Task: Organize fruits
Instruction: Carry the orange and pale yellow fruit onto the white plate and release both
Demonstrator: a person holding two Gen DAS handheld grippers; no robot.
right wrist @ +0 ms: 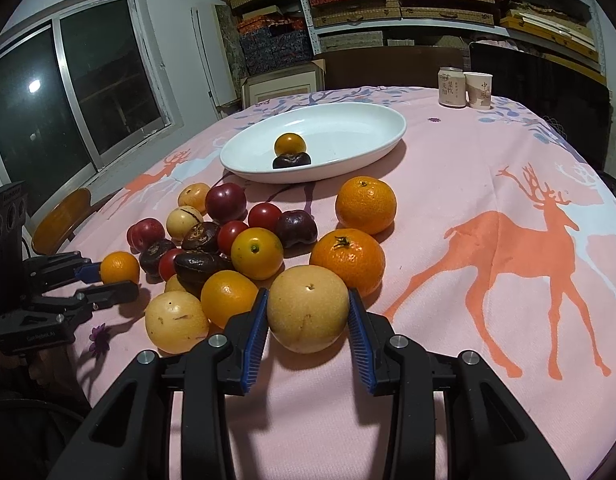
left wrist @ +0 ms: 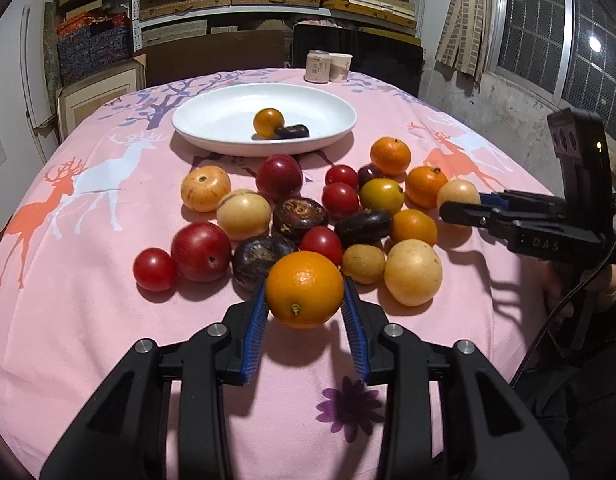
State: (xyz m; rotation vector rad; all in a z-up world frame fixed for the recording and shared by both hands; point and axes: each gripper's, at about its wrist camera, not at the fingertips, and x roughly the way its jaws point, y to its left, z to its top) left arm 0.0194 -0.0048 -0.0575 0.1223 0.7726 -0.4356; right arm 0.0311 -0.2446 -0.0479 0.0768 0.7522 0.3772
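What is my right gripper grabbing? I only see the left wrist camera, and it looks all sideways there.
Observer: The right gripper has a pale yellow fruit pinched between both blue fingers.
Operator: Is anything crowding it?
Observer: Yes, a mandarin sits just behind the fruit, close to one finger.
Operator: What's over on my left side?
Observer: Past your left gripper and its orange, the wall has a dark sliding window.
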